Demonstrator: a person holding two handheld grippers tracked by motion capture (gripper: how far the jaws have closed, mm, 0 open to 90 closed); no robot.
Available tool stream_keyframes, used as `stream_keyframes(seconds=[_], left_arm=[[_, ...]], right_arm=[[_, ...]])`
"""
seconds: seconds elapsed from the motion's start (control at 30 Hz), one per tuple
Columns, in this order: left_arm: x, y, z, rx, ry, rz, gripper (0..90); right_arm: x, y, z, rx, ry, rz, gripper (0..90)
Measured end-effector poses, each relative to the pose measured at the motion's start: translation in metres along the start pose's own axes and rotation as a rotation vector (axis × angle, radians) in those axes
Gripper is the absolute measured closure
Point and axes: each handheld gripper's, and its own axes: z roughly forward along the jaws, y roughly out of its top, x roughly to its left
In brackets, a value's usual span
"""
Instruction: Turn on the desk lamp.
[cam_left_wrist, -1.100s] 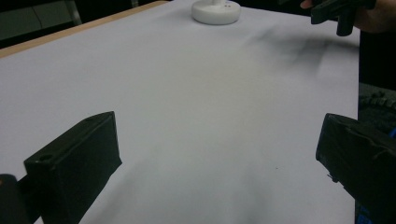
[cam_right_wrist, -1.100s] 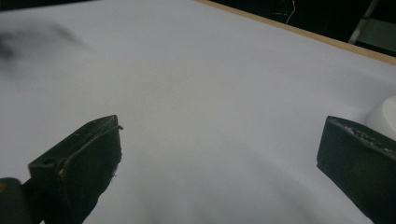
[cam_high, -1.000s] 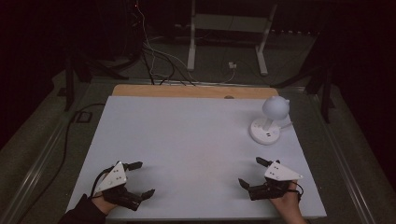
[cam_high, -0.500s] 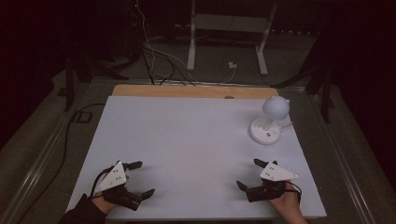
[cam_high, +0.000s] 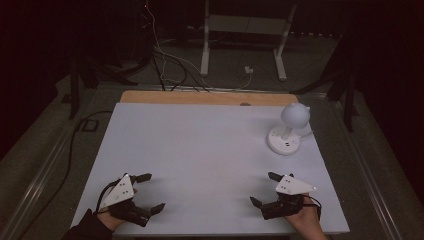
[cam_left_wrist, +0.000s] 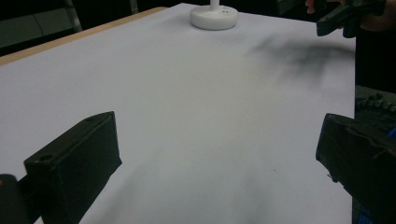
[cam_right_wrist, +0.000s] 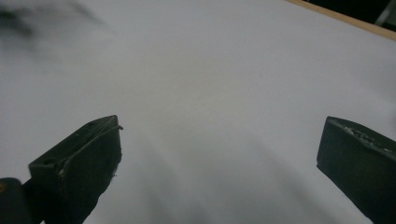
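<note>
The white table (cam_high: 210, 150) carries a white lamp (cam_high: 289, 127) near its far right corner. The left claw (cam_high: 148, 192) rests at the table's near left edge, jaws spread and empty. The right claw (cam_high: 264, 188) sits at the near right edge, nearer than the lamp, jaws spread and empty.

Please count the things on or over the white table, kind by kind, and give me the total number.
White lamp with round head and round base: 1
Hand-held grippers, both with jaws open and empty: 2, the left gripper and the right gripper
Total: 3
</note>
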Motion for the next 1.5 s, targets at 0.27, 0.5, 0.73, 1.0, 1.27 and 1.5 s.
stream_keyframes(seconds=[0.27, 0.5, 0.73, 1.0, 1.27, 1.5], left_arm=[[0.0, 0.0, 0.0, -0.005, 0.002, -0.001, 0.2], [0.0, 0.001, 0.0, -0.013, 0.004, -0.004, 0.2], [0.0, 0.001, 0.0, -0.013, 0.002, -0.006, 0.2], [0.0, 0.0, -0.001, -0.012, 0.004, -0.007, 0.2], [0.0, 0.001, -0.001, -0.018, 0.003, -0.011, 0.2], [0.0, 0.0, -0.001, -0.015, 0.002, -0.01, 0.2]], right_arm=[[0.007, 0.011, -0.002, 0.001, 0.045, 0.015, 0.0], [0.01, 0.026, -0.006, -0.007, 0.056, 0.013, 0.0], [0.006, 0.043, -0.008, -0.044, 0.045, 0.013, 1.1], [-0.001, 0.058, -0.008, -0.07, 0.025, 0.004, 1.0], [-0.017, 0.069, -0.011, -0.096, -0.017, 0.011, 1.0], [-0.031, 0.077, -0.015, -0.105, -0.056, 0.026, 0.9]])
